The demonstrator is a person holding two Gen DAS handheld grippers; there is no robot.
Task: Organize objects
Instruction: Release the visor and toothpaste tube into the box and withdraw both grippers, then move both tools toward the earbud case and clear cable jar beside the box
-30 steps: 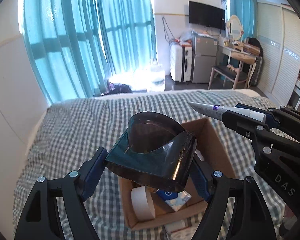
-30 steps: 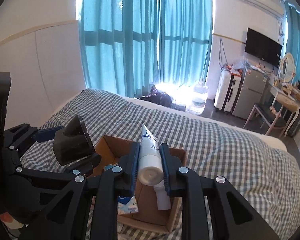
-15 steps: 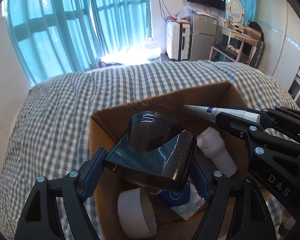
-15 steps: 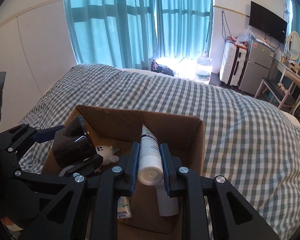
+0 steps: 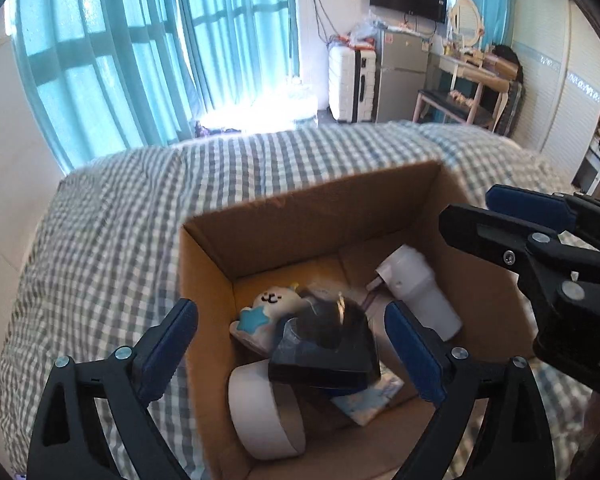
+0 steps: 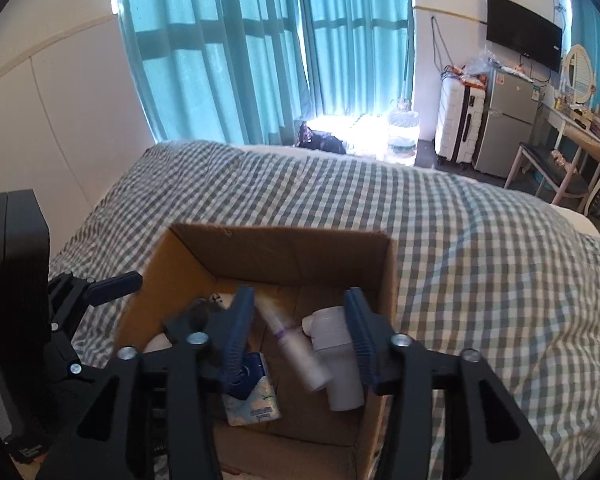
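Note:
An open cardboard box point(image 5: 300, 216) point(image 6: 284, 248) stands on the checked bed. My left gripper point(image 5: 292, 344) is open above it; the dark translucent cup point(image 5: 328, 344) lies loose inside, on a white tape roll point(image 5: 264, 412) and a tissue pack point(image 5: 372, 396), beside a small plush toy point(image 5: 268, 312). My right gripper point(image 6: 296, 332) is open over the box; the white tube point(image 6: 296, 344) is blurred between its spread fingers, beside a white pipe fitting point(image 6: 336, 356) point(image 5: 420, 296). The right gripper also shows in the left wrist view point(image 5: 540, 232), the left one in the right wrist view point(image 6: 100, 292).
The grey-checked bedspread point(image 6: 460, 240) surrounds the box. Teal curtains point(image 6: 260, 52), a white suitcase point(image 6: 456, 120), a small fridge point(image 6: 504, 120), a dressing table with chair point(image 6: 556, 168) and a wall TV point(image 6: 524, 36) stand beyond the bed. A white wall point(image 6: 48, 120) is on the left.
Both grippers opened. The dark cup dropped from the left gripper into the box, and the white tube left the right gripper and is falling into the box.

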